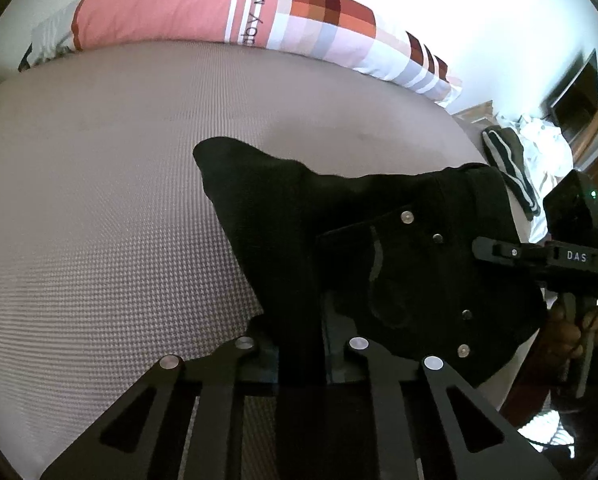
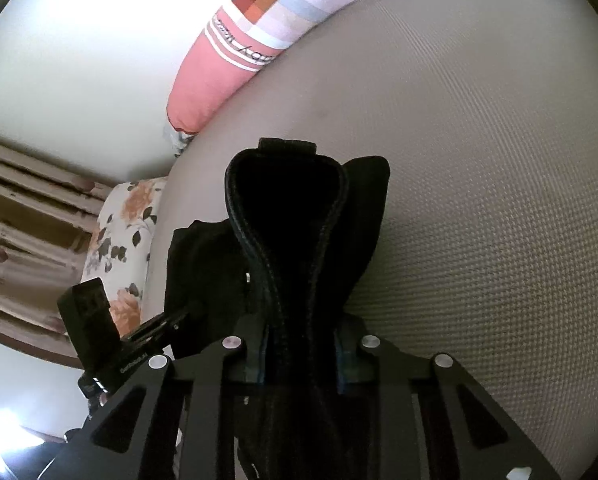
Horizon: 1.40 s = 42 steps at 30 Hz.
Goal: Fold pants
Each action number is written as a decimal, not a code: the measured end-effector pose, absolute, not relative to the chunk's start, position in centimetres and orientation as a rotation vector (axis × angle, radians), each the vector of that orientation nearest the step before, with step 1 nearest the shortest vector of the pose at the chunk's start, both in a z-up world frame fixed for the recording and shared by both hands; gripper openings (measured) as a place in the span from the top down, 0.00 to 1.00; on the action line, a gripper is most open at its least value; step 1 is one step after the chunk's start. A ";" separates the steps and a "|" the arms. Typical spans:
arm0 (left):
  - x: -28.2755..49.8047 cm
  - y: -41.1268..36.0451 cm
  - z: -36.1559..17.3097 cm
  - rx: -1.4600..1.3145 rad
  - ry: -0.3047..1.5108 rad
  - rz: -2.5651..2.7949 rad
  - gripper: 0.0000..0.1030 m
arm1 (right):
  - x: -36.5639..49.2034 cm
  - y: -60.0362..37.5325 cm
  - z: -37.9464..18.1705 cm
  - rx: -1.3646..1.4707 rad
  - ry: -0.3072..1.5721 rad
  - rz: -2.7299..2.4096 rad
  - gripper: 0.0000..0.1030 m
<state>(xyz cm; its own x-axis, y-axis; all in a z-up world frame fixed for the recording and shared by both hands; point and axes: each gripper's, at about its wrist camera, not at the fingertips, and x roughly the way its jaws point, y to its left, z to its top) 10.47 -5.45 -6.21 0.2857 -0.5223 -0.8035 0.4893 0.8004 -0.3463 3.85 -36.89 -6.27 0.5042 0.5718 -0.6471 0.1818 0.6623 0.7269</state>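
Observation:
The black pants (image 1: 339, 208) hang in the air above a grey textured mattress (image 1: 99, 200), held between both grippers. My left gripper (image 1: 302, 356) is shut on the dark cloth near its lower edge. The right gripper shows in the left wrist view (image 1: 499, 252) at the right side of the pants, gripping the part with metal rivets and a back pocket. In the right wrist view my right gripper (image 2: 301, 360) is shut on the waistband (image 2: 287, 208), whose stitched rim loops open above the fingers. The left gripper (image 2: 151, 332) appears at the lower left, holding the pants' other side.
A long pillow (image 1: 203, 8) in pink and checkered colours lies along the mattress's far edge; it also shows in the right wrist view (image 2: 235, 52). A floral cushion (image 2: 127, 232) sits at the bed's side. Striped dark clothing (image 1: 507, 160) and white cloth lie beyond the right edge.

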 end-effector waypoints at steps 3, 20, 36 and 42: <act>10.8 -5.3 -5.6 -0.017 1.067 -0.657 0.86 | 4.7 -36.1 -5.9 0.847 1.040 0.275 0.79; 20.2 -1.4 -2.9 0.000 0.956 -0.525 0.86 | 16.9 -31.8 -5.2 0.829 1.001 0.351 0.79; 29.6 -2.6 -5.8 0.017 0.970 -0.461 0.85 | 24.7 -31.5 -6.9 0.688 1.001 0.221 0.77; 29.6 -2.2 -8.5 0.031 0.971 -0.374 0.54 | 24.3 -30.9 -8.6 0.559 1.024 0.097 0.52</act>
